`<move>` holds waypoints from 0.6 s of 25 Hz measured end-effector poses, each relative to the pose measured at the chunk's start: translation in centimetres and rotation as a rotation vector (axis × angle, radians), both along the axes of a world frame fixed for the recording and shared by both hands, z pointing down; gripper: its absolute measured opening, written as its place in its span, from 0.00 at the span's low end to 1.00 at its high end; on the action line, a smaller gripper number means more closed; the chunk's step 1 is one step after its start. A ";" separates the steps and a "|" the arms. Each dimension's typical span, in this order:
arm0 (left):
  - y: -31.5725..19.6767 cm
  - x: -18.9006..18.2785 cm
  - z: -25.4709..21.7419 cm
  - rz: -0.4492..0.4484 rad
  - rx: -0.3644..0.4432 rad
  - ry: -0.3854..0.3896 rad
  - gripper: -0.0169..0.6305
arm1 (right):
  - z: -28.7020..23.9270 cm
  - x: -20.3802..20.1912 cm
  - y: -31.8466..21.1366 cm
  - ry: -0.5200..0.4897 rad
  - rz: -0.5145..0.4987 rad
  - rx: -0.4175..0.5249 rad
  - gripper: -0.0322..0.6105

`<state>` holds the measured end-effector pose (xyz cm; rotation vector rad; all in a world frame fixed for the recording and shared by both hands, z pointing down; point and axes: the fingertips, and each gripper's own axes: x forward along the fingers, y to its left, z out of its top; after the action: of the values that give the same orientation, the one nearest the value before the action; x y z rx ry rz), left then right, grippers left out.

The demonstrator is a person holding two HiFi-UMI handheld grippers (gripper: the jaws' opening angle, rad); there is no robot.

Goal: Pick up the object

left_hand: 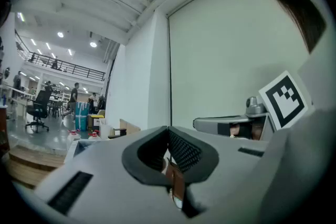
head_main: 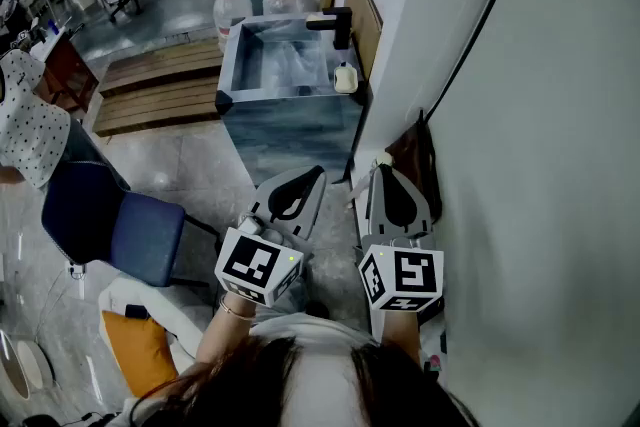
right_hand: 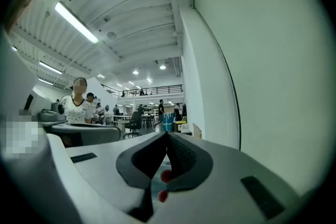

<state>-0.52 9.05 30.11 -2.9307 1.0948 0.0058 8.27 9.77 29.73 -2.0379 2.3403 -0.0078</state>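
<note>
2 grippers side by side by the wall. left gripper point(head_main: 316, 177) and right gripper point(head_main: 388, 173) are both pressed together, nothing pinched. brown thing point(head_main: 418, 160) just beside the right one, possibly a bag.

target: not obvious which thing counts as "the object" tbh | likeliest in sight: small cream rounded thing point(head_main: 345, 77), too small to make out more | pose: sitting on the right rim of the grey marbled basin point(head_main: 290, 130) | neighbours: just beside the black tap point(head_main: 338, 23)
</note>
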 end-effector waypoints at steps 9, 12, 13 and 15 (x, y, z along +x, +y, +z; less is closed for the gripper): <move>-3.5 -0.2 1.1 -0.003 -0.016 -0.006 0.04 | 0.8 -0.3 -3.7 0.015 -0.008 -0.007 0.09; -4.8 -0.8 1.2 -0.007 -0.021 -0.005 0.04 | 0.8 -0.5 -5.0 0.020 -0.009 -0.003 0.09; -5.4 -0.9 1.2 -0.007 -0.021 -0.005 0.04 | 0.7 -0.6 -5.6 0.021 -0.010 0.001 0.09; -6.6 -1.2 1.2 -0.004 -0.019 -0.003 0.04 | 0.6 -0.8 -6.8 0.015 -0.016 0.009 0.09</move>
<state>-1.74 2.46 31.26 -2.9443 1.1068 -0.0094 7.52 3.00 30.31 -2.0224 2.3609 0.0168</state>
